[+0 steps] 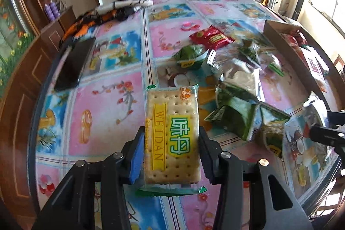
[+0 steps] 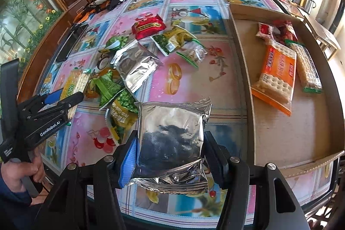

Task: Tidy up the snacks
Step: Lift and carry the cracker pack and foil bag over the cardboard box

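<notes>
The left gripper (image 1: 171, 152) pinched a yellow-green cracker packet (image 1: 172, 137) and the right gripper (image 2: 170, 156) a crinkled silver foil pouch (image 2: 172, 135), both lifted near the table's front edge, probably for the shallow cardboard tray (image 2: 241, 53) at its right edge.

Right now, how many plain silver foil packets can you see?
2. One silver packet is gripped in the right gripper; the other lies in the loose snack pile on the table, left of the cardboard tray. Others may be hidden beneath the pile.
</notes>
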{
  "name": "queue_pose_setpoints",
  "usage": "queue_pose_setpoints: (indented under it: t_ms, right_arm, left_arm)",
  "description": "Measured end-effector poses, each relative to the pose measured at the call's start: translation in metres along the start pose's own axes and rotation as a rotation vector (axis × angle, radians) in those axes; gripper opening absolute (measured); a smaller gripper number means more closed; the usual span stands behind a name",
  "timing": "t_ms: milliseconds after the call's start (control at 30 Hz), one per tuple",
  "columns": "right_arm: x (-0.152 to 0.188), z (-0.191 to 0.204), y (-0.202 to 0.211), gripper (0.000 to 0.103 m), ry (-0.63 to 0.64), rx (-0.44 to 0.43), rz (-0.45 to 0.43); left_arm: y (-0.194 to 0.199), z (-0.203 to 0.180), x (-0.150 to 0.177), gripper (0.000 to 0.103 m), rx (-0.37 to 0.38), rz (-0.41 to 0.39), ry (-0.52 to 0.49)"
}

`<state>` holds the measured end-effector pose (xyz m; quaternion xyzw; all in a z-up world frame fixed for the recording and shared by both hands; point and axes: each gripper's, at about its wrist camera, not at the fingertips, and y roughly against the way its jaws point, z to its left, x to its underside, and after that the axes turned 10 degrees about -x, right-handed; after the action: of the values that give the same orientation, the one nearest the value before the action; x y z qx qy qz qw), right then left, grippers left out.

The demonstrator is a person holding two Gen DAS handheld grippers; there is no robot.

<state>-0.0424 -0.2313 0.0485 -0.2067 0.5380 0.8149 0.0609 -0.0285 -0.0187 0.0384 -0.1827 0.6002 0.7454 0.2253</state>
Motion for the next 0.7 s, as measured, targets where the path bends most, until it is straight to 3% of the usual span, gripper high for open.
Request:
queue_pose_setpoints:
  t_ms: [333,700]
  right_arm:
    - [-0.003,0.006,0.003,0.063,0.025,-0.013,-0.009]
    - [0.001,-0.008,0.025,0.063,-0.010,-0.006,-0.056]
  left_arm:
    - [0.023,-0.004,-0.009,0.045,-0.018,-0.068,-0.021]
    - [0.043,-0.026,-0.024,0.045,0.016,-0.119,-0.060]
